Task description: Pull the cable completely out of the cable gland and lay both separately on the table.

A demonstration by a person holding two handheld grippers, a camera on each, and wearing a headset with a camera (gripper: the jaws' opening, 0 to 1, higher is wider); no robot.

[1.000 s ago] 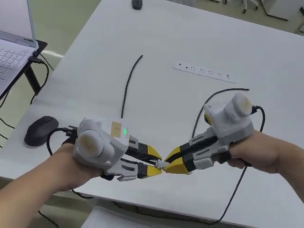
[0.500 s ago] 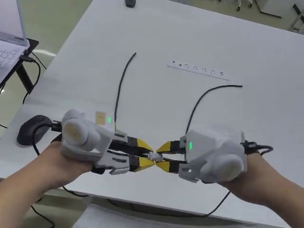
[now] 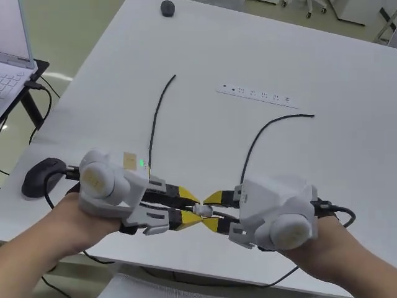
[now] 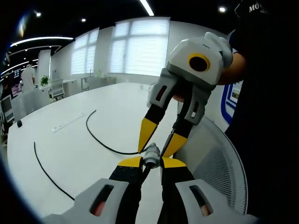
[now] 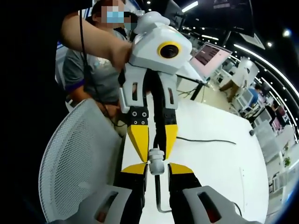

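- Yellow-tipped left tongs (image 3: 193, 208) and right tongs (image 3: 211, 211) are both clamping the small grey plastic cable gland (image 4: 151, 155).
- Thin black cable (image 5: 158, 191) is sitting threaded inside; pulling straight apart is likely coming next.

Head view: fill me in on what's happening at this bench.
A person holds a hand-held gripper in each hand at the white table's near edge. The left hand-held gripper and right hand-held gripper meet tip to tip, both apparently clamped on a small white cable gland. A black cable runs out of the gland, so it isn't pulled free yet. Another black cable lies loose on the table.
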